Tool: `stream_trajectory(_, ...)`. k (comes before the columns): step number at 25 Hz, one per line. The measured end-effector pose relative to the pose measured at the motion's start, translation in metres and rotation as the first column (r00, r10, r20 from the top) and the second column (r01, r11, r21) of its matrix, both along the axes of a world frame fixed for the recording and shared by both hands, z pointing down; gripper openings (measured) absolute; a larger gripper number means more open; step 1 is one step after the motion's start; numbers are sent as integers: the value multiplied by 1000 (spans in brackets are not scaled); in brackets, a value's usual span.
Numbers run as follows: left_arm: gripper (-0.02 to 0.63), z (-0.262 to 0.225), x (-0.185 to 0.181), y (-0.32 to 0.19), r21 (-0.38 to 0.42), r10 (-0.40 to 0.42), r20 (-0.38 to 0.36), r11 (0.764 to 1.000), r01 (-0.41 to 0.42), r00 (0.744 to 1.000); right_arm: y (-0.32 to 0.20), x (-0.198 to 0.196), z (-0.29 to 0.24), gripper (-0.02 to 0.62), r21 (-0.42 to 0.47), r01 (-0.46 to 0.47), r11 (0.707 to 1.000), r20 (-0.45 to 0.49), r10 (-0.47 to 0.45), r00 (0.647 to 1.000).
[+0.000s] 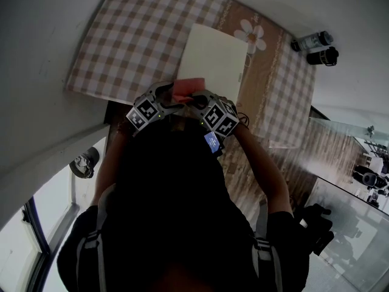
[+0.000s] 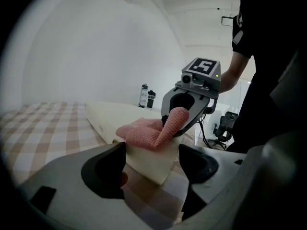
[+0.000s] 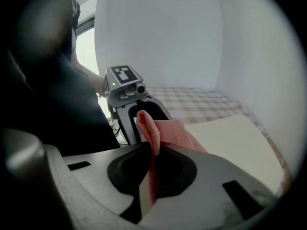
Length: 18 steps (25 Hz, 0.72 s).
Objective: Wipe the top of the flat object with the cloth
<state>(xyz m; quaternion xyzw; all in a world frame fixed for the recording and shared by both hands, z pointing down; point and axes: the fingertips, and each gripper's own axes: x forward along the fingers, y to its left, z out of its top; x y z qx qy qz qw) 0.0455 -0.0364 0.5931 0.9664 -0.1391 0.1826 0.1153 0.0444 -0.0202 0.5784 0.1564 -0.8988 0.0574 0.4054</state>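
Right gripper (image 3: 152,171) is clenched on the pink knitted cloth (image 1: 185,89), which rests on the near edge of the cream flat rectangular board (image 1: 214,59). Left gripper (image 2: 151,166) has its jaws apart, holding nothing, just beside the board's corner. Suggest flattening the cloth, sweeping it across the top with even pressure, and bracing the board with the left.

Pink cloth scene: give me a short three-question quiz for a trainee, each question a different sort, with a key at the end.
1. True or false: the left gripper is open.
2. Which one holds the pink cloth? A the left gripper, B the right gripper, C both.
3. Short answer: what does the cloth rest on?

Key: 1 true. 2 B. 3 the flat cream object, near its end closest to the person.
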Motion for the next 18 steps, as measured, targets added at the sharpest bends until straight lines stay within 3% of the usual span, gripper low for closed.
stream_trajectory(6,362,0,1,1,-1,4,-11,1000,-4,1000,9,-2,-3,17,15,18,1000,9,-18,1000)
stream_trajectory(10,359,-5,-1,1,-27,10,-48,1000,-11,999,13,-9,-26,18,30,67,997,125,-70,990)
stream_trajectory(14,356,-6,0,1,-8,9,-44,1000,-10,999,-35,9,-77,20,143,-60,988,255,22,967)
stream_trajectory(18,353,-6,-1,1,-14,14,-47,1000,-15,999,-112,53,-109,20,266,-223,938,246,158,956)
